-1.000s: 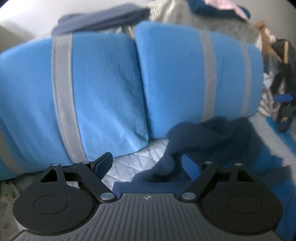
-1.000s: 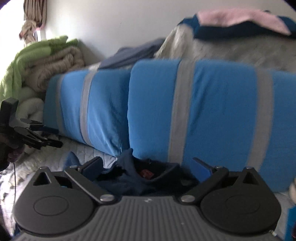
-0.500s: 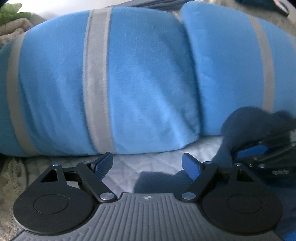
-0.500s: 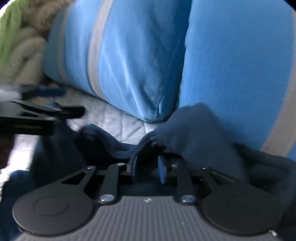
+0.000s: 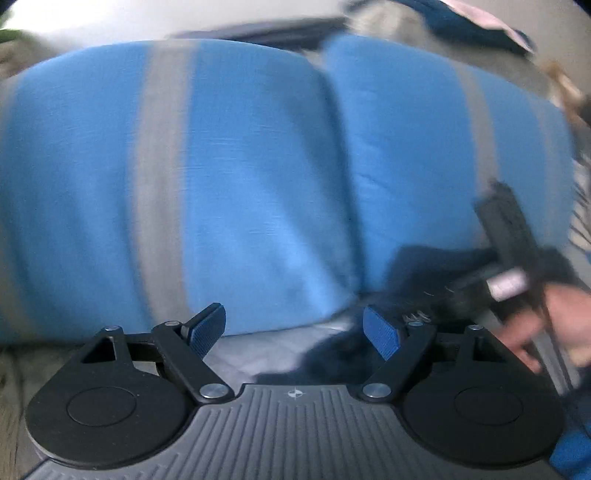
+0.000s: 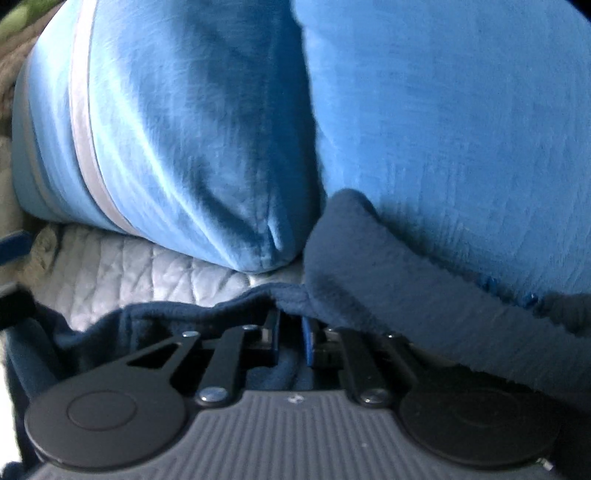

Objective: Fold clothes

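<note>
Between the narrow-set jaws of the right gripper (image 6: 291, 341), a fold of the navy fleece garment (image 6: 388, 280). Jaws are easing open at this moment, yet fabric sits bunched in the gap and drapes over both fingers; the blue pad on the right finger presses against the cloth. Garment's thick hem rises ahead and to the right of the claw, leaning on the right-hand blue pillow (image 6: 461, 129). More navy cloth trails left of the claw, low over the pale quilted bedcover (image 6: 122, 266).

Ahead of the claw, left: second blue pillow (image 6: 177, 122) with a grey stripe, its corner just touching the bedcover. The two pillows meet directly beyond the fingertips.

Left gripper (image 5: 295, 328): jaws wide apart, nothing between them. Bedcover shows in the gap. Dark garment (image 5: 343, 354) lies just beyond and under its right finger (image 5: 380, 332); contact cannot be told. To the right of this claw, blurred, the other gripper's body and a hand (image 5: 565, 317) on its handle. Beyond, both striped pillows fill the view, with piled bedding (image 5: 406, 22) behind, out of focus.
</note>
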A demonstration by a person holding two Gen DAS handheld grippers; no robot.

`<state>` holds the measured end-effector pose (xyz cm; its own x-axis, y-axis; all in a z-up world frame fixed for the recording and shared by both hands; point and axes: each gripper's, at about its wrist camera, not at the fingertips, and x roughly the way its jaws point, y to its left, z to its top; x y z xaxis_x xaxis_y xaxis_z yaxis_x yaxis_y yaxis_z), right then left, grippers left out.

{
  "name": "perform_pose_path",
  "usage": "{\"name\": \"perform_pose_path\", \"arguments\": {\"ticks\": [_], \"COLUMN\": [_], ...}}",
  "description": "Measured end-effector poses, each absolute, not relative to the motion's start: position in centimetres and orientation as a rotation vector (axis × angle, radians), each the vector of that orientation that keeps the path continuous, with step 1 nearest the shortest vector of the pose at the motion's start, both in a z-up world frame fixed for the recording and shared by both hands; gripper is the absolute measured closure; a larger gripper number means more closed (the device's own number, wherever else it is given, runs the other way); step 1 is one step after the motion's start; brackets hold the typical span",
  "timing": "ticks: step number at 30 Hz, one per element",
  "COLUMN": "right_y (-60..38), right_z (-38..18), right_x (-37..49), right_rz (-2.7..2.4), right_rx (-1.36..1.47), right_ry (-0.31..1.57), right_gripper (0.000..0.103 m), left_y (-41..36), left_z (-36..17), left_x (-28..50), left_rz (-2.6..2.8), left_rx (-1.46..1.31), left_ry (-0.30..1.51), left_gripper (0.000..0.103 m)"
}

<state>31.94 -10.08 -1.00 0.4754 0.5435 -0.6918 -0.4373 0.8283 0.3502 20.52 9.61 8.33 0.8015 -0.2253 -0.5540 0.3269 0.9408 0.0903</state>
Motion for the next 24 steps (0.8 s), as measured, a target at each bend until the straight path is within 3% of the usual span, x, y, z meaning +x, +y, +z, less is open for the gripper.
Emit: {"name": "perform_pose_path", "arguments": {"ticks": [4,7,9,11,13,16,19,24], "right_y": [-11.2,-11.4,-11.5,-11.9,-12.4,-13.7,-16.6,-22.4], "right_z": [-1.0,-1.0,-0.8,-0.2,1.1,3.5,5.6,8.4], "right_x": [32.6,32.4,32.1,31.7,30.7,28.5,26.4,22.7], "right_rz": [0.601,0.589,0.6,0.639,0.672,0.723,0.736,0.703], "right_rx": [0.207,0.234,0.23,0.238,0.229,0.188,0.181,0.096], "right_ry": [0.924,0.924,0.922,0.931,0.919,0.874,0.836,0.748], "right_gripper": [0.07,0.07,0.067,0.054,0.028,0.023,0.015,0.013], "left_y": [7.9,8.4,9.5,10.5,11.1,11.5,13.0,17.4], "left_z": [7.0,5.0,3.5,2.9,2.9,3.4,5.7,10.6], "left_x": [23.2,25.6,26.8,27.2,27.3,27.5,26.9,24.3], "left_rz": [-0.269,-0.212,-0.191,-0.199,-0.202,-0.164,-0.089,-0.132], "left_rx": [0.342,0.397,0.38,0.34,0.321,0.315,0.227,0.003], "left_ry": [0.705,0.834,0.909,0.924,0.927,0.919,0.849,0.731], "left_gripper": [0.043,0.045,0.045,0.044,0.043,0.031,0.033,0.033]}}
